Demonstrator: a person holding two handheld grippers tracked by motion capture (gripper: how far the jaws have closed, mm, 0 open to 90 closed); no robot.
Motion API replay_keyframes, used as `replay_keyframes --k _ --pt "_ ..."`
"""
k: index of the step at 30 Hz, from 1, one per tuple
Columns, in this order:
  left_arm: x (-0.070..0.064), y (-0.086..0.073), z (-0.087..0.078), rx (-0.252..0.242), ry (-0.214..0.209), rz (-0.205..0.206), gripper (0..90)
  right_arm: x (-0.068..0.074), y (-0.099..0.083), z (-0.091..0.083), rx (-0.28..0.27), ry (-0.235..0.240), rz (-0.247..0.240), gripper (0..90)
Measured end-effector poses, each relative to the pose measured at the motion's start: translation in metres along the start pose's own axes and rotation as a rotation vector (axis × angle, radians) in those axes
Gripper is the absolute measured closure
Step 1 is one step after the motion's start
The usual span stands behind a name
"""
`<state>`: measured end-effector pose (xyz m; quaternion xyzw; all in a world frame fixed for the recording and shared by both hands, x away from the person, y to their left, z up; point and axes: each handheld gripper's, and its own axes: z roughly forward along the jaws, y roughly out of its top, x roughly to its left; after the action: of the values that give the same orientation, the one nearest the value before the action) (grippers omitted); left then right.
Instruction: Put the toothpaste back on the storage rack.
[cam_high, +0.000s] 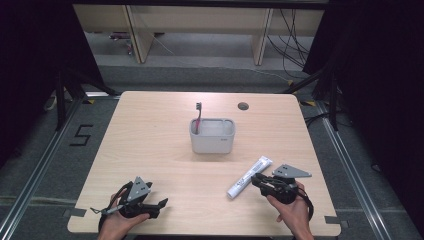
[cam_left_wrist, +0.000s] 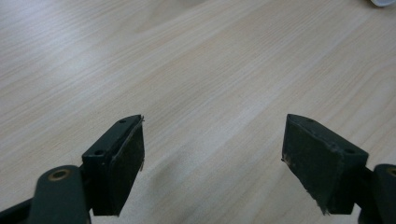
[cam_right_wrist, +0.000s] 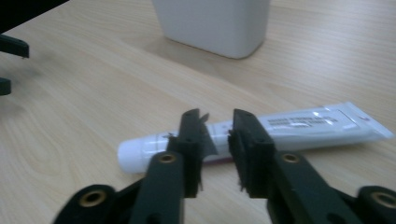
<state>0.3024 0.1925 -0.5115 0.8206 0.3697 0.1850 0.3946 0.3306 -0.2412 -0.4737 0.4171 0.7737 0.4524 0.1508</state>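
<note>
A white toothpaste tube (cam_high: 250, 176) (cam_right_wrist: 303, 126) lies flat on the wooden table (cam_high: 160, 145), right of centre. My right gripper (cam_high: 254, 179) (cam_right_wrist: 218, 126) sits low just in front of the tube's cap end, its jaws only a narrow gap apart with nothing between them. A grey cup (cam_high: 212, 136) (cam_right_wrist: 215, 23) stands mid-table with a red-handled toothbrush (cam_high: 198, 117) upright in its left corner. My left gripper (cam_high: 161, 207) (cam_left_wrist: 212, 144) rests near the front left edge, wide open over bare wood.
A round cable hole (cam_high: 243, 106) sits in the table's far edge area. The left gripper's jaw tips (cam_right_wrist: 9, 65) show at the left margin of the right gripper view. Dark curtains and floor rails flank the table.
</note>
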Motion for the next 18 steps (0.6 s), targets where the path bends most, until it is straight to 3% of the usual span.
replay_keyframes --k 1,4,5,9,11,12,14,18 --pt "0.0 0.0 0.0 0.007 -0.003 0.002 20.7 0.008 0.003 0.006 0.008 0.026 0.011 82.1" --pt "0.0 0.0 0.0 0.006 -0.003 0.0 20.7 0.015 0.007 0.015 0.033 0.043 -0.054 88.3" --pt "0.0 0.0 0.0 0.007 -0.004 0.0 20.7 0.02 0.008 0.018 0.049 0.061 -0.046 90.0" --pt "0.0 0.0 0.0 0.008 -0.008 0.008 20.7 0.034 0.012 0.031 0.086 0.083 -0.075 90.0" --pt "-0.001 0.0 0.0 0.006 -0.016 0.002 20.7 0.038 0.013 0.037 0.096 0.089 -0.113 90.0" --pt "-0.002 0.0 0.001 0.0 -0.015 -0.005 20.7 0.042 0.014 0.039 0.117 0.095 -0.086 90.0" --pt "-0.002 0.0 0.0 0.009 -0.014 0.004 20.7 0.042 0.015 0.044 0.115 0.093 -0.119 90.0" --pt "-0.001 0.0 0.001 0.008 -0.018 0.017 20.7 0.043 0.016 0.051 0.129 0.091 -0.119 90.0"
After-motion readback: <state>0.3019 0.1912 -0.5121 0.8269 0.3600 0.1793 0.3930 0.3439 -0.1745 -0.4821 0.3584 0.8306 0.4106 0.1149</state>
